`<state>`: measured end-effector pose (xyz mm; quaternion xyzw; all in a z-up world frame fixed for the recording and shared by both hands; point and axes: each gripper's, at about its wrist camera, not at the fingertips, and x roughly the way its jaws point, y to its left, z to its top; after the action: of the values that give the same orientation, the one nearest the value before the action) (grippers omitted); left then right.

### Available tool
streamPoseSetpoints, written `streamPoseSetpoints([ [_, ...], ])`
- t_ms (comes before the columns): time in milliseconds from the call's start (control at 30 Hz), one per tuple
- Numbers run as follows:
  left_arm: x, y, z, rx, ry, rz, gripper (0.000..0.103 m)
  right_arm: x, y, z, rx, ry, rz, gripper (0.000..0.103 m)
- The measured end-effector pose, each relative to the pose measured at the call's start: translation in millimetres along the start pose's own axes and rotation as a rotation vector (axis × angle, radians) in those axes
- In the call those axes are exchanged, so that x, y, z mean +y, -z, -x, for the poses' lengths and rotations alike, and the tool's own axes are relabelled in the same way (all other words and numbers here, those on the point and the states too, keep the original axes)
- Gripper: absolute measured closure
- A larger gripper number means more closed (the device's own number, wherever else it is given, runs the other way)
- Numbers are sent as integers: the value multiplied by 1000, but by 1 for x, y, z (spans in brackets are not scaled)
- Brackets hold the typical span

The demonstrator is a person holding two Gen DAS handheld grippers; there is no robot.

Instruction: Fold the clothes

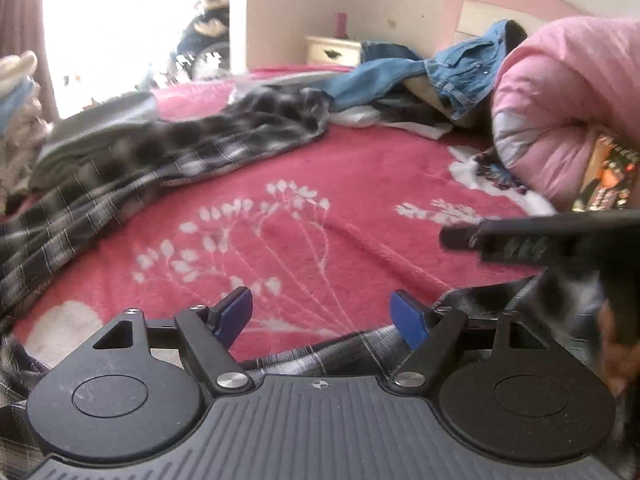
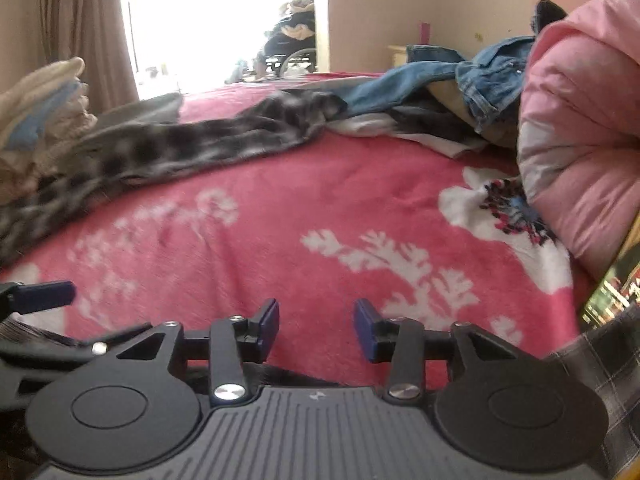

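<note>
A black-and-white checked shirt lies stretched across the red flowered blanket, running from the left edge towards the far middle. Another part of the checked cloth lies just under my left gripper, which stands open with only blanket showing between its blue pads. One dark finger of the other gripper reaches in from the right. In the right wrist view my right gripper is open over bare blanket, with the checked shirt farther off and a checked fold at the lower right.
Blue denim clothes are heaped at the far right beside a bulky pink duvet. A stack of pale folded clothes sits at the left edge. A cream nightstand stands behind the bed, beside a bright doorway.
</note>
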<state>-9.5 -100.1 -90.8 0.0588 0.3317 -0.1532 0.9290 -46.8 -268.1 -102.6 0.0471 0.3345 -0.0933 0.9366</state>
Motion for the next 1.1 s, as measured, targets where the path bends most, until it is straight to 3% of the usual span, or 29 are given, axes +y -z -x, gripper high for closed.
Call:
streamPoseSetpoints([
  [100,-6,9,-22,22,-111,35,15,-1,17,-3,-57,42,34,36],
  [167,-7,18,-31,3,-161,65,3,-3,18,-7,-59,100,16,6],
  [200,-7,22,-32,-14,-182,79,0,-5,17,-9,-45,136,-6,0],
  [333,3,26,-30,-28,-163,133,0,-15,19,-12,-36,126,-61,0],
  [1100,-2,28,-31,-24,-177,120,0,-17,19,-12,-40,112,-70,0],
])
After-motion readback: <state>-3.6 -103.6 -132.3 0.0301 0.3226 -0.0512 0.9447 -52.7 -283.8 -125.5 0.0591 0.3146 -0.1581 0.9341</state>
